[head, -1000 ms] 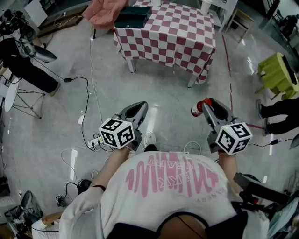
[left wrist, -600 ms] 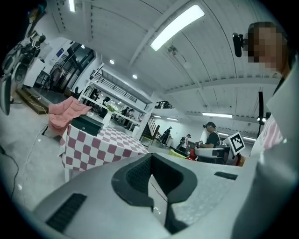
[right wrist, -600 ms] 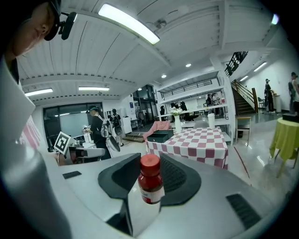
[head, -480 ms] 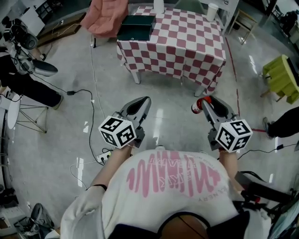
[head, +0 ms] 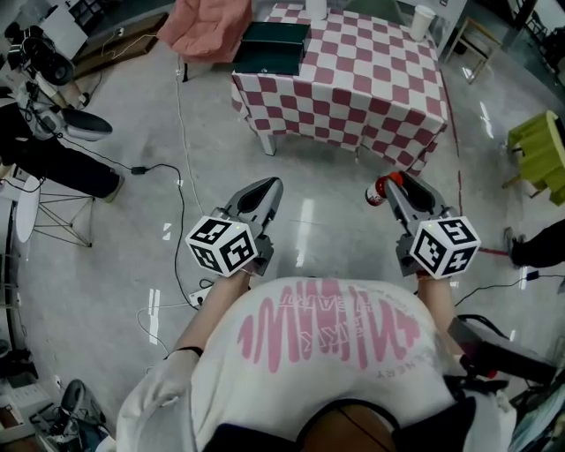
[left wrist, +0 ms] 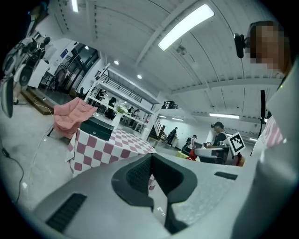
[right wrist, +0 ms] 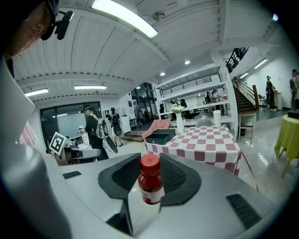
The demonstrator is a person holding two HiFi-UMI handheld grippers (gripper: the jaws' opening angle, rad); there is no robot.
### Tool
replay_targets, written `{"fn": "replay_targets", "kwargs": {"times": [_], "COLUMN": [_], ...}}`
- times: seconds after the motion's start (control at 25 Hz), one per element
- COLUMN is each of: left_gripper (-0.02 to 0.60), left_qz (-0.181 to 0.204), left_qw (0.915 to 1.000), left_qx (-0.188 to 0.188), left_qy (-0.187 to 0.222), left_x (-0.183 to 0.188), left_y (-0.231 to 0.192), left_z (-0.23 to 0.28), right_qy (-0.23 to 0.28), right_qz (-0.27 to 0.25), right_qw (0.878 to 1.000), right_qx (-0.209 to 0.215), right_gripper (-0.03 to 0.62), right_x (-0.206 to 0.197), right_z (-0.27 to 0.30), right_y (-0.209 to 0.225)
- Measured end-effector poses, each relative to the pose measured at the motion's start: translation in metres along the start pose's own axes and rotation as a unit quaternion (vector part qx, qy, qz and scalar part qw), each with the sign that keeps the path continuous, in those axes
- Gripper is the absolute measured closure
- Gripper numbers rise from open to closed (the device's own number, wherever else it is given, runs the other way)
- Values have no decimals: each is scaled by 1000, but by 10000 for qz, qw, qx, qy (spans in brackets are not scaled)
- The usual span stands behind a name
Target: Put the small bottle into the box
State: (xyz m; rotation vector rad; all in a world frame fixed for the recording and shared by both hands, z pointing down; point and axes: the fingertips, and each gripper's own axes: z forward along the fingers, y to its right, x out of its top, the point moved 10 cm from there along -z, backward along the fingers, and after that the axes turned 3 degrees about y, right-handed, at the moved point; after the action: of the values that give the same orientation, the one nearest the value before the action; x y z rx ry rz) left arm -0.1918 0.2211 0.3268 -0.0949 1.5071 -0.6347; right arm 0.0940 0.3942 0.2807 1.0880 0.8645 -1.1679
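The small bottle (right wrist: 151, 183), with a red cap and a white label, stands upright between the two dark pads of the right claw (right wrist: 150, 173), which pinches it from both sides. In the head view the bottle (head: 376, 192) pokes out at the tip of the right claw (head: 391, 184), held in the air above the shiny grey floor (head: 318, 199) and in front of the table (head: 371, 88).

The left claw (head: 259, 194) is held level beside it, well apart. Its pads are pressed together with nothing between them, as the left gripper view shows (left wrist: 150, 172).

The box (head: 272, 47) is dark green and sits on the far left corner of the table, which wears a red and white checked cloth. The box is well apart from the bottle. A pink cloth (head: 207, 26) is heaped just beside the box, off the table's left edge. A white cup (head: 424, 19) stands at the table's far right side. Cables (head: 172, 150) trail over the floor to the left.
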Motion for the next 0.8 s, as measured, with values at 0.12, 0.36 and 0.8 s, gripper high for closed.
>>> {"fn": "replay_targets", "kwargs": {"times": [0.12,0.36,0.8], "left_gripper": [574,574,574], "left_qz": [33,122,161], "left_qw": [10000,9999,9998], "left_qx": [21,-53,-46], "left_qy": [-88,-34,106], "left_x": [2,11,13], "left_y": [-11,-22,-20], "left_z": [-1,6,-2], "right_qy": [15,176,-78], "right_qz": [75,152,139], "right_qw": [10000,9997,9998], "right_qx": [-46,-98,142], "right_gripper": [465,465,465], "right_x": [2,8,3], "right_z": [13,27,35], "right_y": [2,2,-2]}}
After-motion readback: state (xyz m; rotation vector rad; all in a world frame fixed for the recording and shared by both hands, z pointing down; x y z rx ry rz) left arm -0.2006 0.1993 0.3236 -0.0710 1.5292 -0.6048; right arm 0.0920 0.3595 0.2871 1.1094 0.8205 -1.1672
